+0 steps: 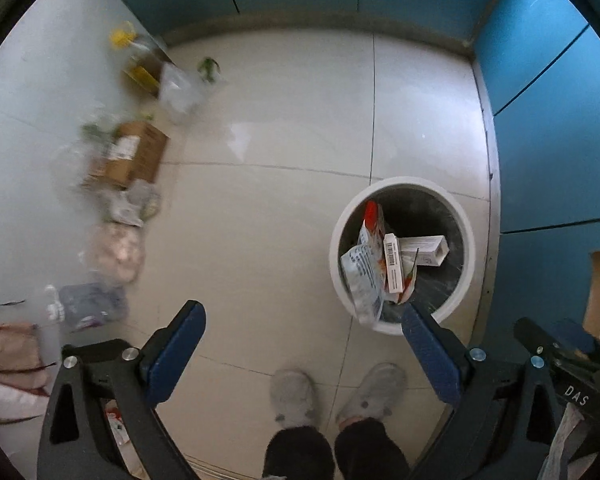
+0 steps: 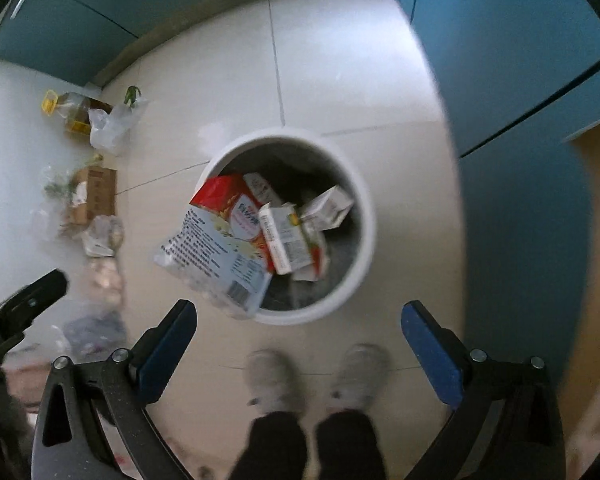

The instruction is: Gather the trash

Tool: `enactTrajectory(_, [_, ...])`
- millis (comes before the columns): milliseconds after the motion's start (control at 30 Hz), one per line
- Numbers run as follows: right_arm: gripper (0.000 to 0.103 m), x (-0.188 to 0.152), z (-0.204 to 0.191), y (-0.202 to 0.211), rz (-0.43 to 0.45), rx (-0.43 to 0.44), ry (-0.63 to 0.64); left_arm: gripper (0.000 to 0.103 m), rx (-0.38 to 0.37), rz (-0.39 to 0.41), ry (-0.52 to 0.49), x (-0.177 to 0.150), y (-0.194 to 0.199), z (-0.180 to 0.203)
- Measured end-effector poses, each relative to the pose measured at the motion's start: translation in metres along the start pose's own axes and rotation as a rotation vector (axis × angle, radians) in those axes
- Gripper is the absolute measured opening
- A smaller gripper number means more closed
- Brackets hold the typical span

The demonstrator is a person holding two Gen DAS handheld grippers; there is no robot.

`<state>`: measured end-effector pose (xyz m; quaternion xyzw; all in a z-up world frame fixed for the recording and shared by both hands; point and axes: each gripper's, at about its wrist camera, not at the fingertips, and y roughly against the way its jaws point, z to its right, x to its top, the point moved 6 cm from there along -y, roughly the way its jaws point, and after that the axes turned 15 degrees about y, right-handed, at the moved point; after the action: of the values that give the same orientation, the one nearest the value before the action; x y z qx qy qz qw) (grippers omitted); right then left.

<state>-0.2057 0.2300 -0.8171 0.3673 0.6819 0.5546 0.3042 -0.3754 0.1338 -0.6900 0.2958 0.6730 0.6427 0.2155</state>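
While you are standing over the white bin (image 2: 364, 216), both tools are pointing down: your left gripper (image 1: 300, 320) and right gripper (image 2: 298, 316) are gaping wide, gripping nothing. Packets and cartons (image 2: 260, 232) are lying in the bin, one wrapper (image 2: 216, 260) overhanging its rim, on pale floor tiles (image 1: 280, 120) beside blue cabinets (image 1: 540, 80).

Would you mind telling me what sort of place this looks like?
Probably a home kitchen or utility corner: pale tiled floor, blue cabinet fronts, a white bin of packaging, and a cooking-oil bottle beside bagged groceries.
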Motion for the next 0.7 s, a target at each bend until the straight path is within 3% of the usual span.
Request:
enactTrajectory(100, [0.103,-0.011,-0.007,0.052,0.029,-0.068,0.031,0.100,-0.019,0.036,0.015,-0.008,0.049,-0.011])
enactTrajectory(333, [0.103,-0.047,-0.030,0.194,0.119,-0.117,0.061,0.100,-0.096,0.107,0.011,-0.032,0.163,-0.025])
enactTrajectory(700, [0.103,-0.133,-0.093,0.415,0.312,-0.131,0.052,0.100,-0.231,0.244,-0.082,-0.096,0.337,-0.057])
